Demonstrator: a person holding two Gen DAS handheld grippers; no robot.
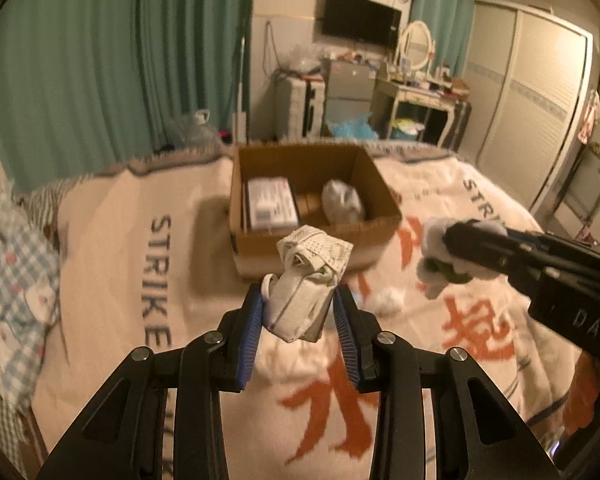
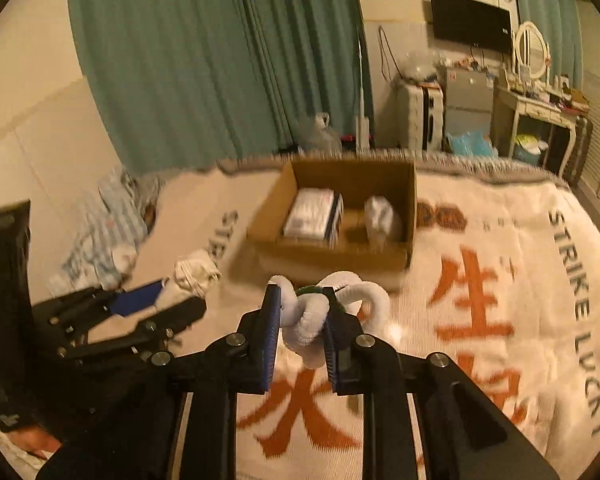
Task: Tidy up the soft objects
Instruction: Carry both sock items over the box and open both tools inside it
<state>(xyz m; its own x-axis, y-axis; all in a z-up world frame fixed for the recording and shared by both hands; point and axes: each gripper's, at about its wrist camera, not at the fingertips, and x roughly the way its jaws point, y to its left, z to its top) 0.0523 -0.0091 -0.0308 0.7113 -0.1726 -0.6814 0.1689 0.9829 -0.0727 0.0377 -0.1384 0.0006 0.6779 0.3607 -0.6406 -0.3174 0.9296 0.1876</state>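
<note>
Left gripper (image 1: 298, 312): clamped on a rolled grey-white cloth bundle (image 1: 310, 280); the bundle stands up between the blue pads and is held above the bed.
Right gripper (image 2: 300, 332): jaws closed tight on a fuzzy white looped item (image 2: 312, 316) with a dark green part at its top; loops spill out to the right of the fingers. In the left wrist view the same gripper (image 1: 440, 256) enters from the right with the white item at its tip.
Cardboard box (image 1: 384, 188): open-topped, on the blanket ahead of both grippers; inside lie a flat white package (image 1: 270, 204) at left and a pale wrapped bundle (image 1: 342, 202) at right.
Blanket (image 1: 112, 240): cream, with orange characters and dark "STRIKE" lettering; covers the bed.
Loose item: a small white fluffy ball (image 1: 386, 302) lies on the blanket, below and between the grippers.
Bed edge, left: checked blue-and-white fabric (image 1: 12, 264), crumpled.
Background: green curtains (image 1: 100, 60), wall-mounted television (image 1: 360, 20), dressing table with oval mirror (image 1: 418, 44).
</note>
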